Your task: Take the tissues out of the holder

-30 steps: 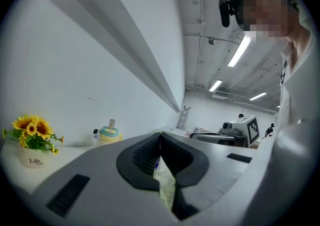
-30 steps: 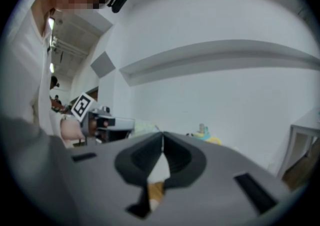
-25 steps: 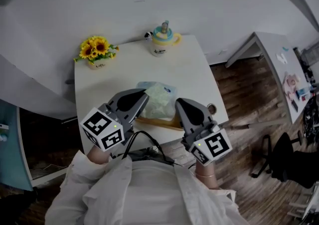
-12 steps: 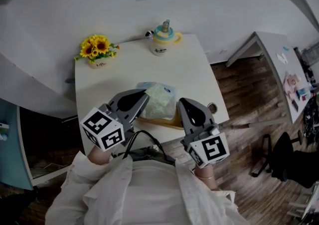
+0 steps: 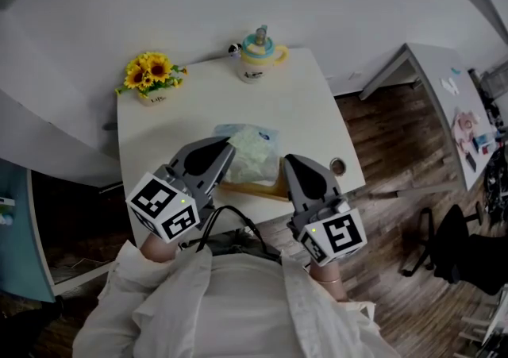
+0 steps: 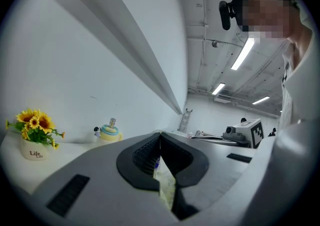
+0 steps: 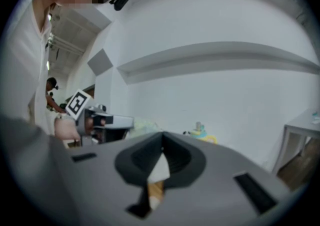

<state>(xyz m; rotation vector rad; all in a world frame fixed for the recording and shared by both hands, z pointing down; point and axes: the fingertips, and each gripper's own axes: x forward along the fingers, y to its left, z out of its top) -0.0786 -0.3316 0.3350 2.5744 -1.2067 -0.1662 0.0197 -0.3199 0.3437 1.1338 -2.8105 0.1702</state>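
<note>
A pale green tissue pack (image 5: 252,152) stands in a low wooden holder (image 5: 250,189) near the front of the white table (image 5: 309,118). My left gripper (image 5: 228,144) is at the pack's upper left corner. In the left gripper view it (image 6: 160,135) is shut, with a strip of the pack's wrapper (image 6: 165,185) caught between the jaws. My right gripper (image 5: 284,161) is over the holder's right end. In the right gripper view it (image 7: 162,134) is shut, with wood of the holder (image 7: 155,190) showing low in the gap. Whether it pinches the holder I cannot tell.
A pot of sunflowers (image 5: 149,78) stands at the table's back left corner and a yellow lidded cup (image 5: 256,51) at the back edge. A small round fitting (image 5: 339,166) sits by the right edge. A second table (image 5: 444,78) stands to the right on the wooden floor.
The tissue pack and my left gripper's tip have shifted slightly away from me, relative to the holder. My right gripper has stayed about where it was.
</note>
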